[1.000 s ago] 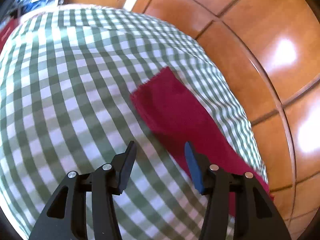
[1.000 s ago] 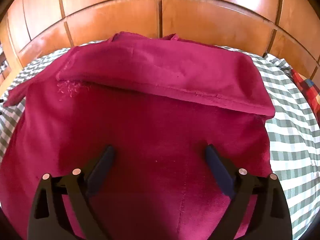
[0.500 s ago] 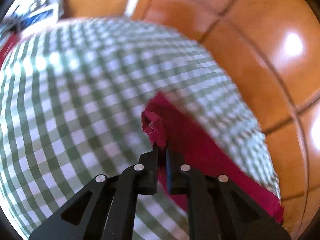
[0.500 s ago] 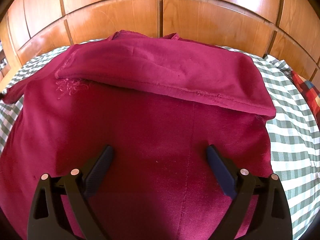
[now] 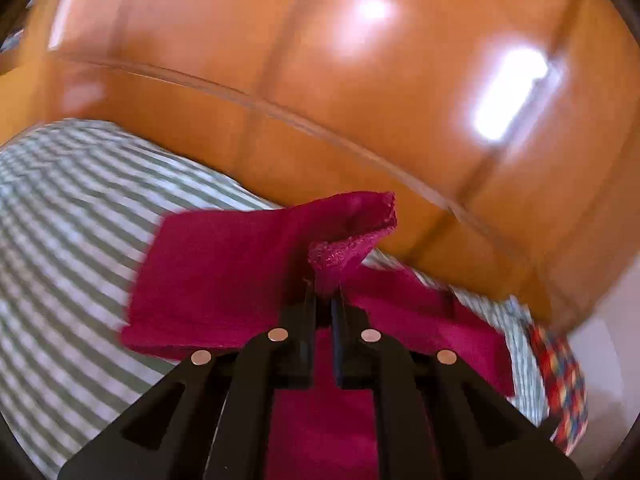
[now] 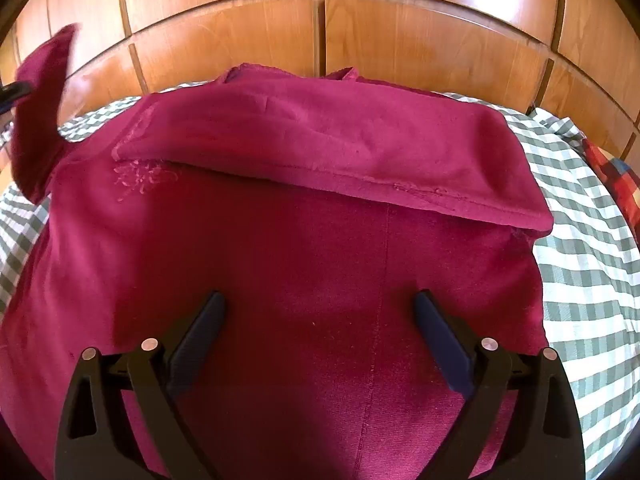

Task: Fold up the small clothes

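Crimson garment [image 6: 304, 264]: it lies spread on the green-checked bedcover [image 6: 592, 264], filling the space ahead of and between your right gripper's [image 6: 320, 312] fingers. Those fingers stand wide apart above the cloth and grip nothing. Beyond their tips, the far part of the garment is folded back toward you in a flat band whose hemmed edge runs across the view. Your left gripper [image 5: 323, 300] has its fingers pressed together on a corner of the garment [image 5: 248, 276], which rises past the fingertips, lifted off the bedcover [image 5: 72, 240]. The wooden panelled wall [image 6: 400, 40] stands beyond the far edge. A multicoloured patterned cloth [image 5: 560, 376] lies to the right of the left fingers.
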`<action>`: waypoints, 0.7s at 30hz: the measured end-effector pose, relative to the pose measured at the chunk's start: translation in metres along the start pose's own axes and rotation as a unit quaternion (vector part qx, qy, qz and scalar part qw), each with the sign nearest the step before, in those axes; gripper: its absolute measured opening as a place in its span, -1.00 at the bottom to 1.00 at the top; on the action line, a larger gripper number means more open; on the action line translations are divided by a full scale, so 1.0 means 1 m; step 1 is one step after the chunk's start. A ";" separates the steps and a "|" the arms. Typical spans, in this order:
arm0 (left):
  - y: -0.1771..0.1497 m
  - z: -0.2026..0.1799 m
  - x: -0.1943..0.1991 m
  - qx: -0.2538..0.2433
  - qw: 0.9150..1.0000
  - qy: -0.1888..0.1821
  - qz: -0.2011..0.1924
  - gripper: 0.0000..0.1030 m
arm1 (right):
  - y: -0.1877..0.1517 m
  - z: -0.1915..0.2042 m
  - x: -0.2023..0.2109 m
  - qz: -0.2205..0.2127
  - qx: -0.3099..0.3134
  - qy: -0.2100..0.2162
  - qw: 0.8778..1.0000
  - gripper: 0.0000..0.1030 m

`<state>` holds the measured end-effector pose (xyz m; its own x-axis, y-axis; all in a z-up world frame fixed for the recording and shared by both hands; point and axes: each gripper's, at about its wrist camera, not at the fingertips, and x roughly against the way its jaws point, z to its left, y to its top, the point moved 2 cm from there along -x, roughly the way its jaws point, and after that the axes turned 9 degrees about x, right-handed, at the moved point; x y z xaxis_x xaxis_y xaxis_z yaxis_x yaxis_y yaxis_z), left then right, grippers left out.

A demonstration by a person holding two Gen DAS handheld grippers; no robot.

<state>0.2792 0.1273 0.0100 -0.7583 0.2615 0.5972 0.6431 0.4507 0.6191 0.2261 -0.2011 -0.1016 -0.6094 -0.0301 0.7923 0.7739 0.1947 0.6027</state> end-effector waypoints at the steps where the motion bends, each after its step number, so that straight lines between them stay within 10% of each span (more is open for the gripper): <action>1: -0.011 -0.011 -0.009 -0.008 1.000 -0.004 0.014 -0.90 | 0.000 0.000 0.000 -0.001 -0.001 0.001 1.000 0.83; 6: -0.068 -0.054 -0.054 -0.068 0.994 0.003 0.080 -0.85 | 0.000 -0.002 0.000 -0.002 -0.006 0.008 1.000 0.83; 14: -0.101 -0.045 -0.039 -0.078 0.993 0.003 0.090 -0.18 | 0.009 -0.003 0.003 0.014 0.000 0.030 0.999 0.82; 21: -0.122 -0.008 -0.013 -0.093 0.993 0.030 0.067 -0.21 | 0.053 0.018 0.009 -0.012 -0.074 0.188 0.979 0.47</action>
<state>0.2112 0.0618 -0.0688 -0.6604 0.2554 0.7061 0.7507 0.2475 0.6125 0.2587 -0.1735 -0.0638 -0.5418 -0.3977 0.7404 0.7942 0.0461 0.6060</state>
